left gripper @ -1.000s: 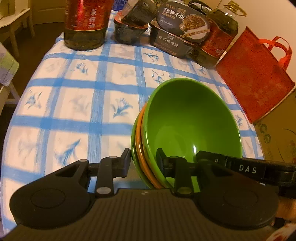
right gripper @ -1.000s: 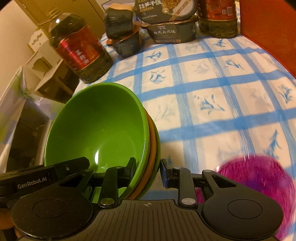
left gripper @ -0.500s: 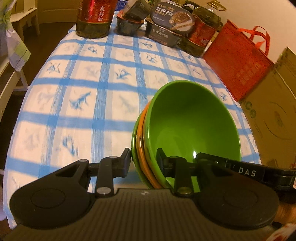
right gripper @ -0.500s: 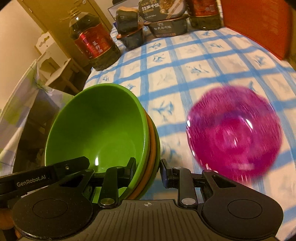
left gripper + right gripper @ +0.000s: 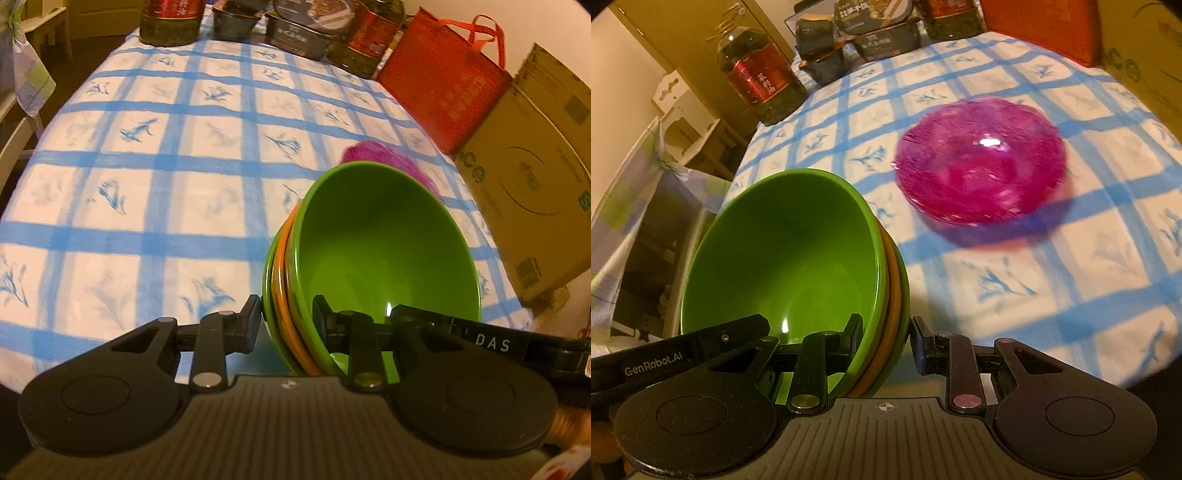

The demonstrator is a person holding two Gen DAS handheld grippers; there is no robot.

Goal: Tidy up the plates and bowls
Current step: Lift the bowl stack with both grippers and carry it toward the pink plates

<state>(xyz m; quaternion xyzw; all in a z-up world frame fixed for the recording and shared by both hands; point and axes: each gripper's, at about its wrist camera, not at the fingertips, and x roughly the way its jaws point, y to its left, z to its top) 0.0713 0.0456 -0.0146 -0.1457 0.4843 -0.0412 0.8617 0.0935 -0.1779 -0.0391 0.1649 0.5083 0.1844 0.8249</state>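
gripping bowl stack [image 5: 369, 258] w/ both tongs, opposite rims

Straight ahead of the tongs we've got a white tablecloth with a blue grid and little leaf prints [image 5: 155, 177]. Way out at the far end there's a big oil bottle with a red label [image 5: 759, 83], a couple of dark cups stacked next to it [image 5: 820, 53], then black ready-meal trays stacked up [image 5: 882, 31] and another oil bottle [image 5: 369, 38]. Off to the right of the tongs we see a red tote bag [image 5: 443, 85] with a cardboard box [image 5: 532, 184] just beside it.
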